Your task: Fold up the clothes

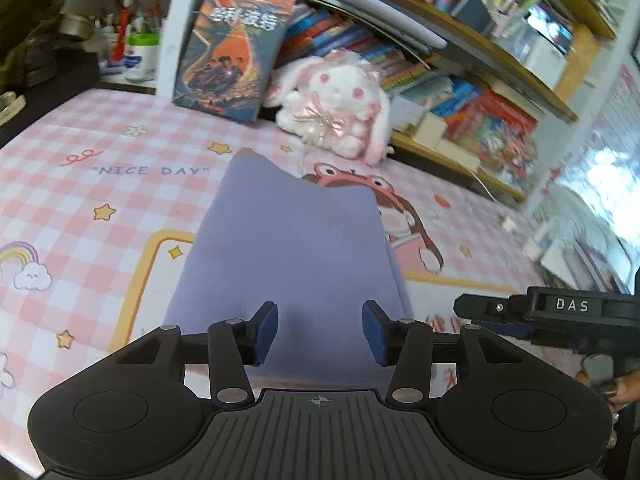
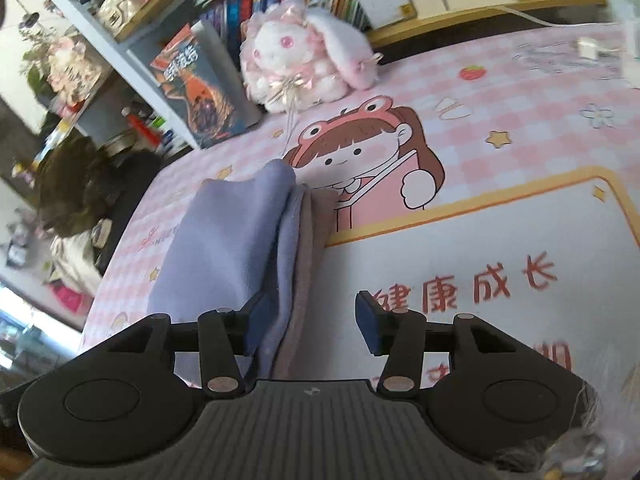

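A lavender garment (image 1: 288, 248) lies folded into a long strip on the pink checked table mat (image 1: 100, 200). My left gripper (image 1: 320, 332) hovers over its near end, open, with the blue pads apart and only flat cloth showing under the gap. In the right wrist view the same garment (image 2: 232, 240) shows stacked layers along its right edge. My right gripper (image 2: 312, 326) is open, and that layered edge runs between the jaws close to the left finger (image 2: 256, 324), with the right pad clear of it. The right gripper's black housing (image 1: 572, 306) appears at the right in the left wrist view.
A white and pink plush rabbit (image 1: 336, 100) and a standing book (image 1: 232, 56) sit at the back of the mat. Bookshelves (image 1: 480, 112) packed with books run behind them. A hand (image 1: 616, 388) shows at the lower right. Dark clutter (image 2: 80, 184) lies left of the mat.
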`<control>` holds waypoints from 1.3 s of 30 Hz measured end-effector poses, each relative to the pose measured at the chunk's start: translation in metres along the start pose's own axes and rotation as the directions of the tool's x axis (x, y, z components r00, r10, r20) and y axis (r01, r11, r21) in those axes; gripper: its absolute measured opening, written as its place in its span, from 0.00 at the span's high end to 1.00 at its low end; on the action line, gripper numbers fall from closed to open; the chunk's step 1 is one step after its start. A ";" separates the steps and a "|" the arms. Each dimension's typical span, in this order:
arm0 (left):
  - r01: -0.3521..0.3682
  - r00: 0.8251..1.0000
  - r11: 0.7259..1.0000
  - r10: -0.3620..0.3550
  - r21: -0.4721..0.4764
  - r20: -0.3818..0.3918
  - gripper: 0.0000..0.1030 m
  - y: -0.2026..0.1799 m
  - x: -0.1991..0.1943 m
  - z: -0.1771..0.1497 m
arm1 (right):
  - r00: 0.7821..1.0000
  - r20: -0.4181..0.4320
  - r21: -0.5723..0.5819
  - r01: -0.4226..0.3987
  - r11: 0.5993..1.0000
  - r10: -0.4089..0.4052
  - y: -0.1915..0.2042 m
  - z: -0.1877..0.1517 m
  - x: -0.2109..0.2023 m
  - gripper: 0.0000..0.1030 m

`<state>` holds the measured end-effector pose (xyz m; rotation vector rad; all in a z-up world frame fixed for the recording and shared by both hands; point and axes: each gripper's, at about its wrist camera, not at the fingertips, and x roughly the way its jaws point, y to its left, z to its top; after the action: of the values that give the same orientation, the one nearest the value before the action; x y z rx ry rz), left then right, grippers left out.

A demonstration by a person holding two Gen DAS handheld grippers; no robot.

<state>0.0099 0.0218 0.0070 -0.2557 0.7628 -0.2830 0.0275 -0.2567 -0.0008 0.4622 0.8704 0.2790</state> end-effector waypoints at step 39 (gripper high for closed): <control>0.003 0.988 0.997 0.009 0.082 -0.154 0.19 0.104 -0.035 -0.020 | 0.928 -0.014 0.008 0.372 0.928 -0.372 0.113 -0.110 0.003 0.16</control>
<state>-0.0122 0.1278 -0.0186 -0.1567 0.9018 -0.3331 -0.0622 -0.1276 -0.0081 0.2964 0.9523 -0.0729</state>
